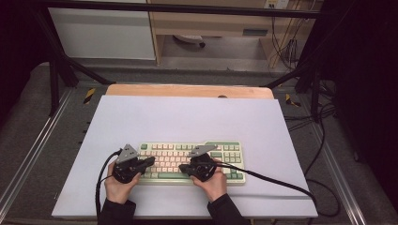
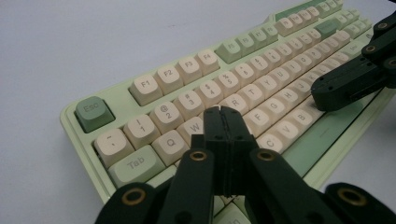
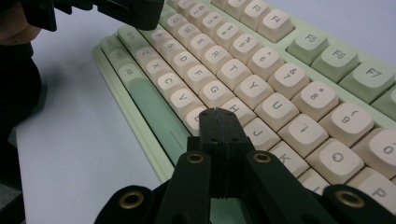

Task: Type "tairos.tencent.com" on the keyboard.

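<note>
White tabletop point(image 1: 187, 117) with green-and-cream keyboard point(image 1: 225, 149) on it.

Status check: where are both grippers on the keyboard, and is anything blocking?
Left gripper shut, tip over the left letter keys. Right gripper shut, near H. Keyboard flat. Nothing in the way.

In the high view the keyboard point(image 1: 192, 161) legends are too small to read, and both grippers cover part of its near rows. In the left gripper view its far right end is cut off. Whether either closed tip touches a key can't be told.

Overhead plus two close keyboard point(image 1: 192, 161) views
</note>
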`<state>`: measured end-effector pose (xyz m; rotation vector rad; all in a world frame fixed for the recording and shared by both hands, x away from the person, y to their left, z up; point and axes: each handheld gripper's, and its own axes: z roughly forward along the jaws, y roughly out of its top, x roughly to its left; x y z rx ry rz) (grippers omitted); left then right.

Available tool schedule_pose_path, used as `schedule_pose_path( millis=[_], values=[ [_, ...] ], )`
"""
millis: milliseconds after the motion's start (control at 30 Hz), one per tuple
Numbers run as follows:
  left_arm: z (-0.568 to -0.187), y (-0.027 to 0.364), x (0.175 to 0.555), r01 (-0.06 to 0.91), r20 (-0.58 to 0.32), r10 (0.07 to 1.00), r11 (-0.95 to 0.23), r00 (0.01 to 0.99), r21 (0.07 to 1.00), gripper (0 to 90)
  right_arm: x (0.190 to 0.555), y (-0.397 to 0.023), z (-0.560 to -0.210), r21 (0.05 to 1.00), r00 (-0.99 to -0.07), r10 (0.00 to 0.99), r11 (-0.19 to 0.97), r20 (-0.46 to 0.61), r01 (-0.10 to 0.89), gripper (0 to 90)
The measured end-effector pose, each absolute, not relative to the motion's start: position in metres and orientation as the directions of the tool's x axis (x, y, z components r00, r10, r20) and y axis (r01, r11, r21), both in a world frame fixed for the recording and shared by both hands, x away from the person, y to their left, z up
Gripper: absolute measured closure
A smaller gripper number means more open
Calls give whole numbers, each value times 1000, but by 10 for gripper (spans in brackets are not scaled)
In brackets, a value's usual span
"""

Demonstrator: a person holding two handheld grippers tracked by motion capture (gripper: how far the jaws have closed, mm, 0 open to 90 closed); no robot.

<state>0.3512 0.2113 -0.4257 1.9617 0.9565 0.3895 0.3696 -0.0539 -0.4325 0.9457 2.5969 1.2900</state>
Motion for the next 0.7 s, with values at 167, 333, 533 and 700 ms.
schedule_pose_path(
  millis=[167,333,533,700],
  values=[
    [-425,212,351,469,-96,754,-298,649,831,900,370,-54,-433,744,-806,563,456,184,489,900],
    [-425,212,351,470,-97,754,-298,650,831,900,368,-58,-425,754,-807,565,453,171,477,900],
    [-425,213,350,468,-94,752,-302,652,830,900,366,-64,-417,750,-806,571,463,156,473,900],
    [-425,213,350,468,-93,753,-303,652,830,900,366,-71,-414,750,-800,581,461,150,475,900]
  ],
)
